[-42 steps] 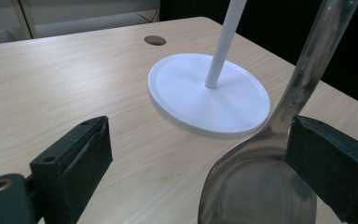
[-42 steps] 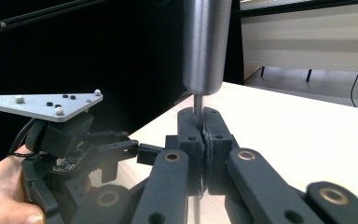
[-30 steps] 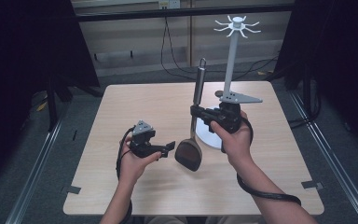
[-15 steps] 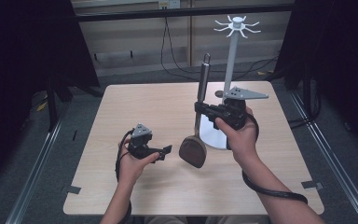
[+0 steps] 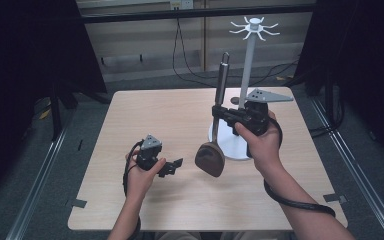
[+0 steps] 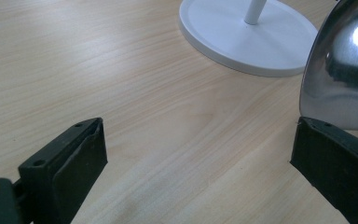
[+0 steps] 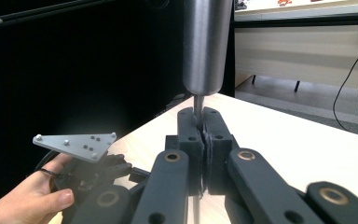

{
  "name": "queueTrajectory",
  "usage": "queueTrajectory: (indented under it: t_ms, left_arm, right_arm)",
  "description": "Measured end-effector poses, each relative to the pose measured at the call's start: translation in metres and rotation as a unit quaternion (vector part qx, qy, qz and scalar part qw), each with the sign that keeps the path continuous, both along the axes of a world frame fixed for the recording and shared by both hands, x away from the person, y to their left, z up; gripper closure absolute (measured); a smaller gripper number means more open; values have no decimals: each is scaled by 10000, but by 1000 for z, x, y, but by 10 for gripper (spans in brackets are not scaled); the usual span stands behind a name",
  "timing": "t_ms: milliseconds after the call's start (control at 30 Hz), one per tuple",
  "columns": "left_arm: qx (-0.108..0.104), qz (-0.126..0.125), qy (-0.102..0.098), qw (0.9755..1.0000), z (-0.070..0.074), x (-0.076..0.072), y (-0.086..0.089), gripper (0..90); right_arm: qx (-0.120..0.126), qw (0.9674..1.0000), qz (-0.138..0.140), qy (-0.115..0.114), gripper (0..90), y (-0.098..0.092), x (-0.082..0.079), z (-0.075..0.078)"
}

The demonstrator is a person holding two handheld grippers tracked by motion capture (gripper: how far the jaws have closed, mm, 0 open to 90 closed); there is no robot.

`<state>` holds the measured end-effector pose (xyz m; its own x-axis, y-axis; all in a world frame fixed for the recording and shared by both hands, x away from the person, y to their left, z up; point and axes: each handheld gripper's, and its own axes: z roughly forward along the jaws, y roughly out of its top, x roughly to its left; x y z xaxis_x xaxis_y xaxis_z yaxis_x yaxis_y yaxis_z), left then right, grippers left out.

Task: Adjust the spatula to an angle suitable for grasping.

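Near the right edge of the tabletop [image 5: 170, 200] stands a white hook stand [image 5: 246, 90], just behind the ladle [image 5: 215, 130]. The right gripper [image 5: 219, 112] is clamped tight on the thin shaft of the ladle — bowl down, just above the wood. The left gripper [image 5: 176, 166] stands wide open, empty, near the front-left corner — the bowl close beside one jaw.

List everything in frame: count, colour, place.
Ladle: 1, dark metal, held upright by its thin shaft, bowl low over the table beside the stand's base.
Utensil stand: 1, white, round base on the table's right half, pole topped with hooks.
Table: 1, light wood.
Cables: several, black, on the floor behind the table.
Left gripper: 1, black, jaws open, low over the table, left of the ladle.
Right gripper: 1, black, clamped on the ladle's shaft.
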<state>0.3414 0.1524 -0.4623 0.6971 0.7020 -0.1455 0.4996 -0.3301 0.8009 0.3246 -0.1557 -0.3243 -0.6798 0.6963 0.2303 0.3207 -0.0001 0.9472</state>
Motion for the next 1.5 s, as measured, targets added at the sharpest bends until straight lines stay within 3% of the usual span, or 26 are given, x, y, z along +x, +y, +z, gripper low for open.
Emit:
queueTrajectory:
  t_ms: [600, 767, 1500]
  left_arm:
    - [45, -70, 47, 10000, -2, 0, 0, 31]
    - [-28, -53, 74, 10000, -3, -1, 0, 31]
    - [7, -102, 69, 9999, -2, 0, 2, 31]
  right_arm:
    - [-4, 9999, -110, -4, 885, -14, 8, 15]
    - [22, 9998, -192, 19, 884, -20, 12, 17]
    - [127, 9994, -316, 26, 884, -30, 21, 21]
